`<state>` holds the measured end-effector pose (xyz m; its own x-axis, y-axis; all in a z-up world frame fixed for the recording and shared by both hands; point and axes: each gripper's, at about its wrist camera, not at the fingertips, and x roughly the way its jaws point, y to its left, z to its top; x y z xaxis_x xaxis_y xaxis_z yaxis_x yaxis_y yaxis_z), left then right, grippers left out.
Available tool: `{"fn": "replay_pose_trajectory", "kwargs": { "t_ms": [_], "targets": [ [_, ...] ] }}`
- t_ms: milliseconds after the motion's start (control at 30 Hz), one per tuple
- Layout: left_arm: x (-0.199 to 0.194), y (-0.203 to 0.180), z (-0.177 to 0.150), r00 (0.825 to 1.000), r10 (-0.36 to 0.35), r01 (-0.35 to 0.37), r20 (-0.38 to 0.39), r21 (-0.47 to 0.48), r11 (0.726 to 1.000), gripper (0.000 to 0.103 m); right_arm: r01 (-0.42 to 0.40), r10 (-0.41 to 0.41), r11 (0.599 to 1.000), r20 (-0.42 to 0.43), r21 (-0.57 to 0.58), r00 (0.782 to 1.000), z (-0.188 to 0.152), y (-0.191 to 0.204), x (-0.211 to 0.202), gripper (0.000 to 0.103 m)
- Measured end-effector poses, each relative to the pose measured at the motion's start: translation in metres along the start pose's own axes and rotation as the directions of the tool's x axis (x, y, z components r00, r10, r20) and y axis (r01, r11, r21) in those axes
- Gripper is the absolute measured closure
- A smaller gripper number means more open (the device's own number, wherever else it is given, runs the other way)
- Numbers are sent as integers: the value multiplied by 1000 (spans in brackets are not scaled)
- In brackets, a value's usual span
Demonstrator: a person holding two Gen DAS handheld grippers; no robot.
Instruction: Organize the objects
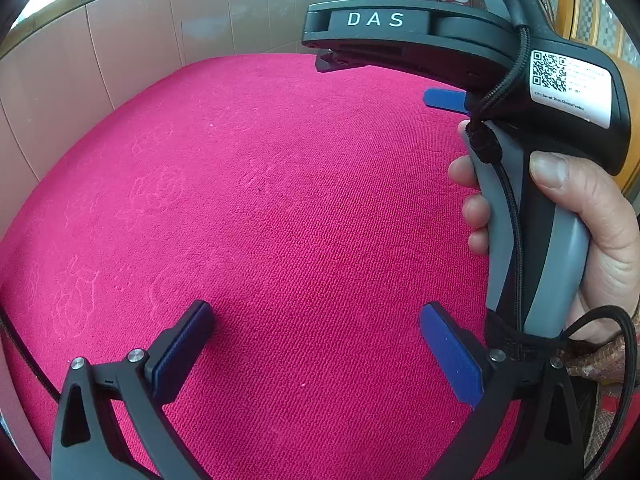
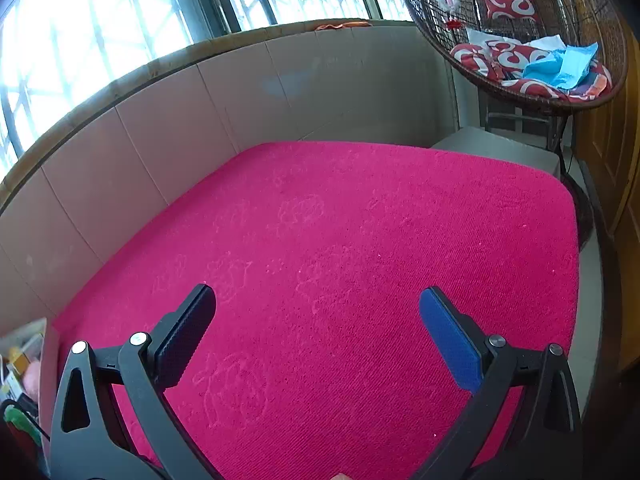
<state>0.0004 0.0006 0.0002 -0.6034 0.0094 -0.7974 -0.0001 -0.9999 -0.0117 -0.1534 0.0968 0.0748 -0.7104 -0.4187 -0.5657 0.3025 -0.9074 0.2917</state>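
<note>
- Objects to sort: none lie on the pink mat in either view; the only loose items in sight are a small cluttered pile at the lower left edge of the right wrist view, too blurred to name.
- Left wrist view — left gripper tilted down over the mat, jaws spread wide, nothing between them.
- Same view, right side: a hand wrapped round the grey handle of the right gripper; one blue pad tip shows past the black body.
- Beige tiled wall curves round the far edge of the mat.
- Right wrist view — right gripper over the near part of the mat, jaws spread wide, nothing between them.
- Faint outline patterns pressed into the mat surface.
- Barred window above the wall, bright daylight behind.
- Upper right: wicker hanging chair holding red-and-white cushions and a blue bag, well apart from the mat.
- Grey ledge just beyond the mat's far right corner.
</note>
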Motion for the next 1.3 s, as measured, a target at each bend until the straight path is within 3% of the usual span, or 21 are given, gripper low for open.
{"fn": "replay_pose_trajectory", "kwargs": {
  "t_ms": [1300],
  "targets": [
    [-9, 5, 1, 1000, 0, 0, -1, 0, 1000, 0, 6, -6, 1000, -11, -29, 1000, -1, 5, 1, 0]
  ]
}}
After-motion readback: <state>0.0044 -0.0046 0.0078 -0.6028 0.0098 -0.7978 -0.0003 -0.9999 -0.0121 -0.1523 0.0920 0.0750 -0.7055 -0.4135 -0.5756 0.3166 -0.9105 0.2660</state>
